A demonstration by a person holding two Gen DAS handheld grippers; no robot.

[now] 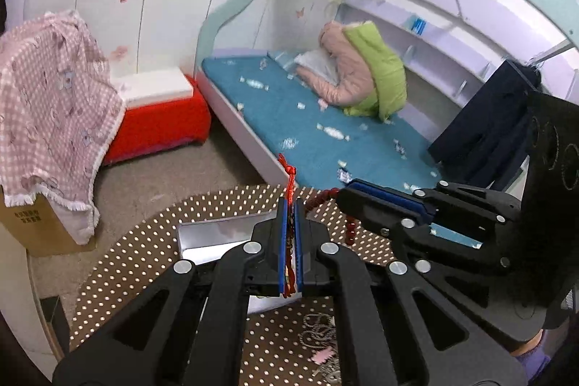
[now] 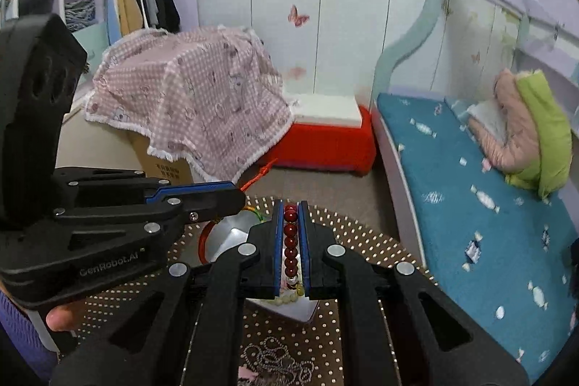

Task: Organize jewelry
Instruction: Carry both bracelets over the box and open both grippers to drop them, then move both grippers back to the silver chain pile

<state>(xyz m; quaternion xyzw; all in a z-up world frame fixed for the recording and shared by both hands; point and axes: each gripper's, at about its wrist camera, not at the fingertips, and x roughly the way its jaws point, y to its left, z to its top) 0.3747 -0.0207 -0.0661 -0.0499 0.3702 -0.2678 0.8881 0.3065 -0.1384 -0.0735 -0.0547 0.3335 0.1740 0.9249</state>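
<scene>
Above the silver tray (image 1: pixel 217 234), each hand-held gripper pinches the beaded bracelet (image 2: pixel 290 241), left (image 1: pixel 291 205) on its red cord (image 1: pixel 289 176), right (image 2: pixel 291 208) on beads, not yet stowed; a silver chain (image 1: pixel 318 331) waits on the desk (image 1: pixel 126 263).

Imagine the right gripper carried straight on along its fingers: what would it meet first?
Beyond the right gripper, shut on the red bead bracelet, no obstacle shows over the dotted table; next in line seems the red box, though depth is unclear.

Pink checked cloth (image 2: pixel 188 96), red box (image 2: pixel 325 143)

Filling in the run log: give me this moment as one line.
left tool: shut on red cord | right tool: shut on red bead bracelet | both above tray
</scene>
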